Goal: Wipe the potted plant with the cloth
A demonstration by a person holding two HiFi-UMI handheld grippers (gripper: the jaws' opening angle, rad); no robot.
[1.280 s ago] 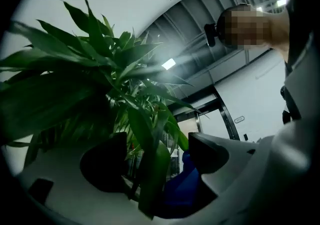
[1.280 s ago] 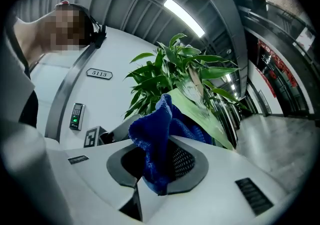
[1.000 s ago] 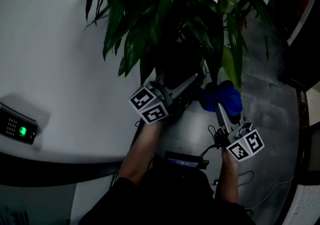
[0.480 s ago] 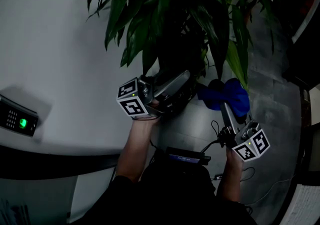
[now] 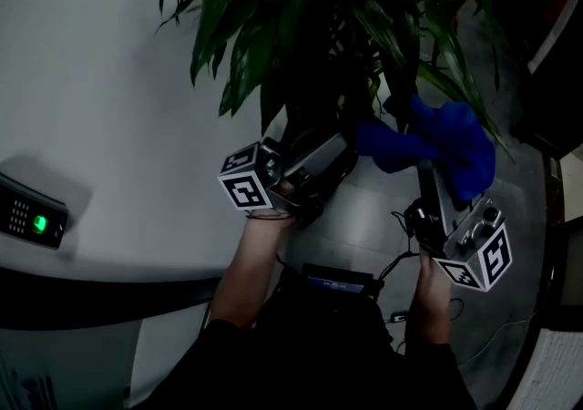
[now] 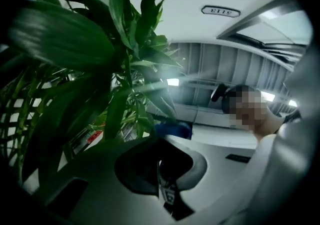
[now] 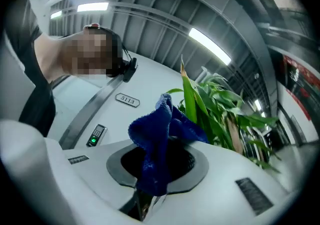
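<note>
The potted plant (image 5: pixel 319 25) fills the top of the head view with long dark green leaves. My left gripper (image 5: pixel 339 153) reaches into its lower leaves. Its jaws are shut, and in the left gripper view a broad blurred leaf (image 6: pixel 85 164) runs across the left gripper (image 6: pixel 160 171) into the closed jaws. My right gripper (image 5: pixel 435 191) is shut on a crumpled blue cloth (image 5: pixel 437 144), held up against the leaves on the plant's right side. In the right gripper view the cloth (image 7: pixel 160 139) stands up out of the right gripper (image 7: pixel 147 196), with green leaves (image 7: pixel 200 109) just behind it.
A keypad with a green light (image 5: pixel 32 221) is fixed to the white wall (image 5: pixel 91 107) at left. A dark device with cables (image 5: pixel 337 285) hangs at the person's waist. Grey floor (image 5: pixel 515 189) lies to the right. A room number plate (image 7: pixel 127 100) is on the wall.
The right gripper has risen up and to the right with the cloth, onto the leaves. The left gripper rolled, its cube swinging left, and now sits closed among the lower leaves.
</note>
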